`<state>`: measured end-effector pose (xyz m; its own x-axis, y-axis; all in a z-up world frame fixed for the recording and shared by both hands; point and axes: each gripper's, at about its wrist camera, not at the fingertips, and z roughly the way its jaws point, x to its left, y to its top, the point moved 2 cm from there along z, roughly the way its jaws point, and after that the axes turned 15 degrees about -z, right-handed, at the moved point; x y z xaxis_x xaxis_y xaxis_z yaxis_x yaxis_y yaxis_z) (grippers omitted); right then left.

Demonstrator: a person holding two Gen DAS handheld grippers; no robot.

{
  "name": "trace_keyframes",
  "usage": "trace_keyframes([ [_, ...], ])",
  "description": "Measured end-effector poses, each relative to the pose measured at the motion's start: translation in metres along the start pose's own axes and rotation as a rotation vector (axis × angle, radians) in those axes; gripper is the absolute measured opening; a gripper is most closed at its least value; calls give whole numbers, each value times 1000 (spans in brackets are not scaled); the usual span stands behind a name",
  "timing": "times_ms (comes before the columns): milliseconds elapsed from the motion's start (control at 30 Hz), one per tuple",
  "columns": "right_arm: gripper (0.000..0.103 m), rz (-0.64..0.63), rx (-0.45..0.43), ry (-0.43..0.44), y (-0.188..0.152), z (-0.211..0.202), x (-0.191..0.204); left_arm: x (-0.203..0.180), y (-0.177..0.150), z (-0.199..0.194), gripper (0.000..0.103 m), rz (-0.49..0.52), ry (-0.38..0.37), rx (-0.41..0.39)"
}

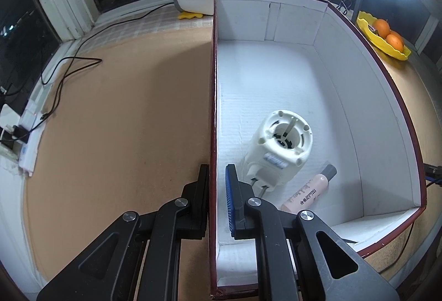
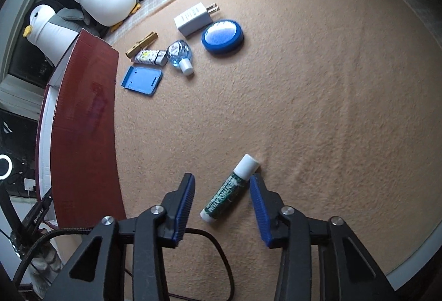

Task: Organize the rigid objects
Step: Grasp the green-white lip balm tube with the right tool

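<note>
The left hand-held gripper (image 1: 218, 198) is clamped on the near left wall of the box (image 1: 212, 113), one finger outside and one inside. In the box lie a white plug-in device (image 1: 279, 152) and, just right of it, a pink tube (image 1: 309, 190). The right hand-held gripper (image 2: 221, 207) stands partly open over the tan surface (image 2: 317, 107), a green stick (image 2: 230, 189) lying between its fingers; its right pad (image 2: 258, 204) is just beside the stick, the left pad apart. Farther off lie a charger (image 2: 194, 16), a blue round tin (image 2: 222, 37), a small clear bottle (image 2: 179, 55) and a blue flat piece (image 2: 142, 80).
</note>
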<state>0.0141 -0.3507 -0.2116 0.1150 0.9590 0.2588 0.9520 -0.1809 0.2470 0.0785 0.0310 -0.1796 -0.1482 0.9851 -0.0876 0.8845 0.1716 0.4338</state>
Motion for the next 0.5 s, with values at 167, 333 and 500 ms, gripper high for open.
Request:
trace_keyframes([
  [167, 34, 20, 27, -9, -1, 7, 0, 1, 0, 0, 10, -4, -8, -1],
  [333, 30, 8, 40, -32, 0, 16, 2, 2, -1, 0, 10, -8, -12, -1],
  [500, 21, -34, 58, -81, 5, 24, 8, 3, -1, 0, 10, -8, -12, -1],
])
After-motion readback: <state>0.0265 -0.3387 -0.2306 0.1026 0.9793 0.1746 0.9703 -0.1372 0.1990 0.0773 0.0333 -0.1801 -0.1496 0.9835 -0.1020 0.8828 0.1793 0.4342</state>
